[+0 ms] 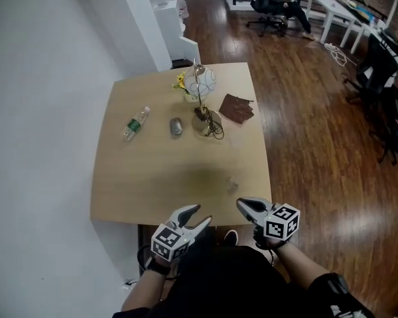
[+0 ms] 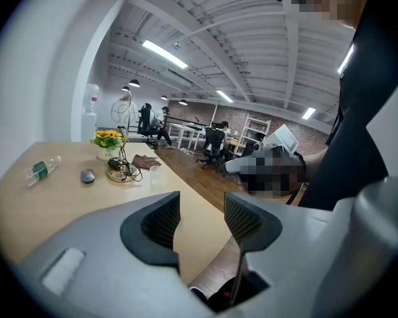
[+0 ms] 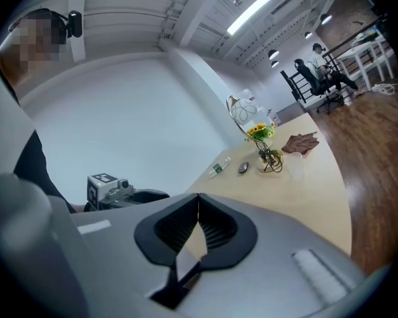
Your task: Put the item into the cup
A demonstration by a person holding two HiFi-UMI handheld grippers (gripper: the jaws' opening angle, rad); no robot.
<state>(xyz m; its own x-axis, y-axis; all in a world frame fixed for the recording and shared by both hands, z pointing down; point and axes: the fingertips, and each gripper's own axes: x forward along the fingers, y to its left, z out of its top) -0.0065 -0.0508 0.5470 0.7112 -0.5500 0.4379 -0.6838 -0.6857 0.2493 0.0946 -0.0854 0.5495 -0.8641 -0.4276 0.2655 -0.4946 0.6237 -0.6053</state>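
Abreast by table edge (image 1: 123, 212): left claw (image 1: 203, 214) agape, right claw (image 1: 240, 204) closed

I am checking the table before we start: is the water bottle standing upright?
No, in the head view the bottle lies on its side on the table, near its left edge.

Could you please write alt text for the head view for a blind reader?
The open left gripper and shut right gripper, both empty, hover at the near edge of a light wooden table bearing a green-labelled plastic bottle, grey computer mouse and small clear cup.
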